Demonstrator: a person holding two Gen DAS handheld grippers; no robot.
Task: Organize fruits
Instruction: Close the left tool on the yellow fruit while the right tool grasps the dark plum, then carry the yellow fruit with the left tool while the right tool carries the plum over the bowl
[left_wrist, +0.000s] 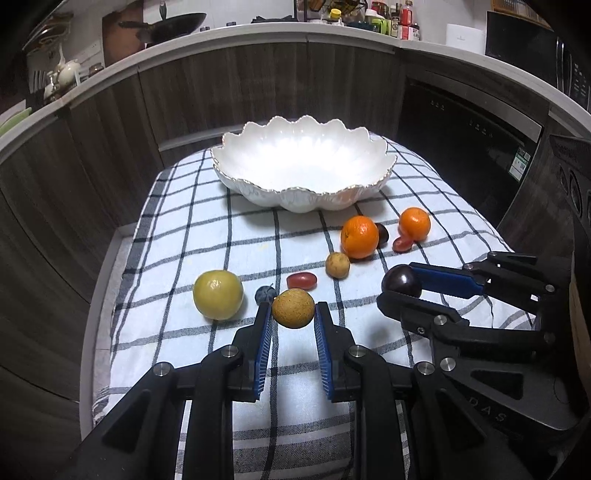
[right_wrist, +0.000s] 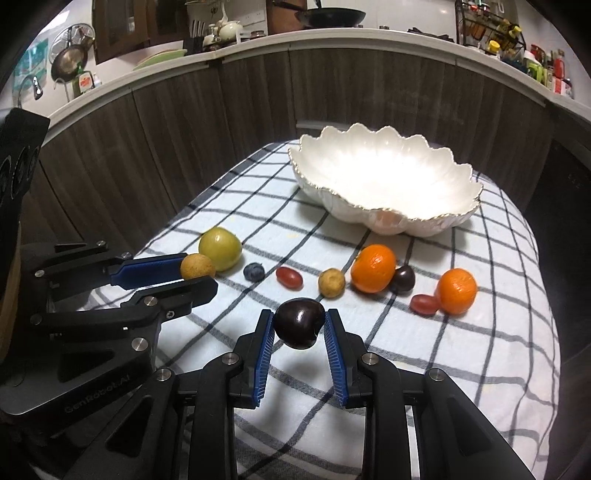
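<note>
Plenty of bare checkered cloth (left_wrist: 177, 229) sits between the fruit row and the scalloped white bowl (left_wrist: 303, 166) at the far edge. My left gripper (left_wrist: 293, 314) pinches a speckled tan longan (left_wrist: 293, 308), my right gripper (right_wrist: 299, 325) a glossy dark plum (right_wrist: 299, 323), both lifted just above the cloth.

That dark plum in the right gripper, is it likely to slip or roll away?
The dark plum looks smooth and glossy, so it may slip. The right gripper pinches only its sides. It is round, so if dropped it would probably roll on the checked cloth.
</note>
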